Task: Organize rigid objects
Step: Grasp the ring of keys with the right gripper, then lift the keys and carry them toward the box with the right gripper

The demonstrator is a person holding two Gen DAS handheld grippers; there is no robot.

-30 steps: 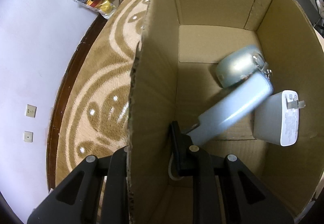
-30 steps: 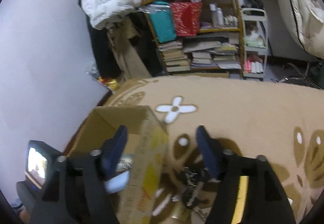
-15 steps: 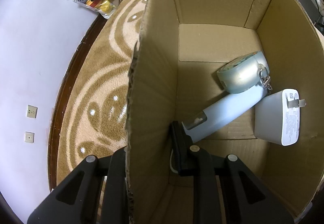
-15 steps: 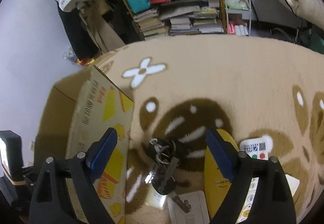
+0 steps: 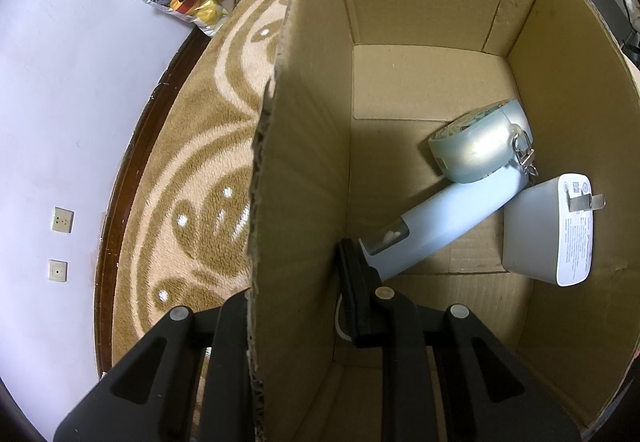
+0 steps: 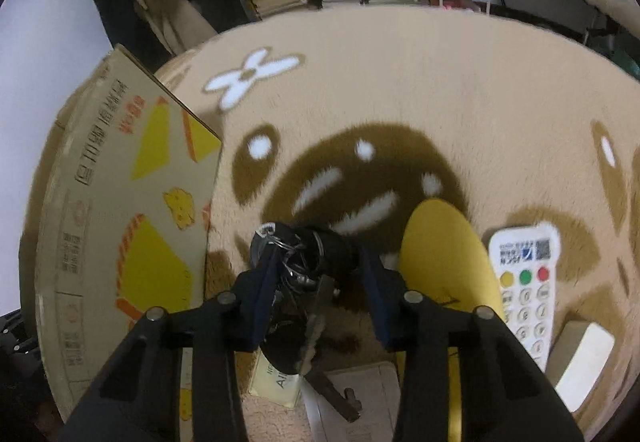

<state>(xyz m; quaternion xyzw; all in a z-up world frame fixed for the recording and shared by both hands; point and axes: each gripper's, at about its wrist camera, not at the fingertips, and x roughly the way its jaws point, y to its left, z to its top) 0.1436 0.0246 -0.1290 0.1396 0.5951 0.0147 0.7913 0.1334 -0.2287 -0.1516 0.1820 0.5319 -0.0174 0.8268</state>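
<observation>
My left gripper (image 5: 296, 274) is shut on the near wall of the cardboard box (image 5: 304, 170), one finger outside and one inside. On the box floor lie a pale blue tube (image 5: 440, 230), a round pale green case (image 5: 480, 150) with a metal clip, and a white plug charger (image 5: 548, 234). In the right wrist view my right gripper (image 6: 316, 262) is open and low over the rug. Its blue pads (image 6: 264, 282) straddle a bunch of keys (image 6: 298, 266) without touching them. The box (image 6: 120, 222) stands just to its left.
A yellow curved object (image 6: 444, 274), a white remote (image 6: 524, 282) and a white block (image 6: 584, 358) lie on the beige rug (image 6: 400, 82) right of the keys. A yellow card (image 6: 276, 382) and a flat white item (image 6: 360, 402) lie under the gripper. Cluttered shelves stand behind.
The pale blue tube dropped into the box and came to rest against the green case. My right gripper swung away from the box and down over the keys. The left gripper stayed put.
</observation>
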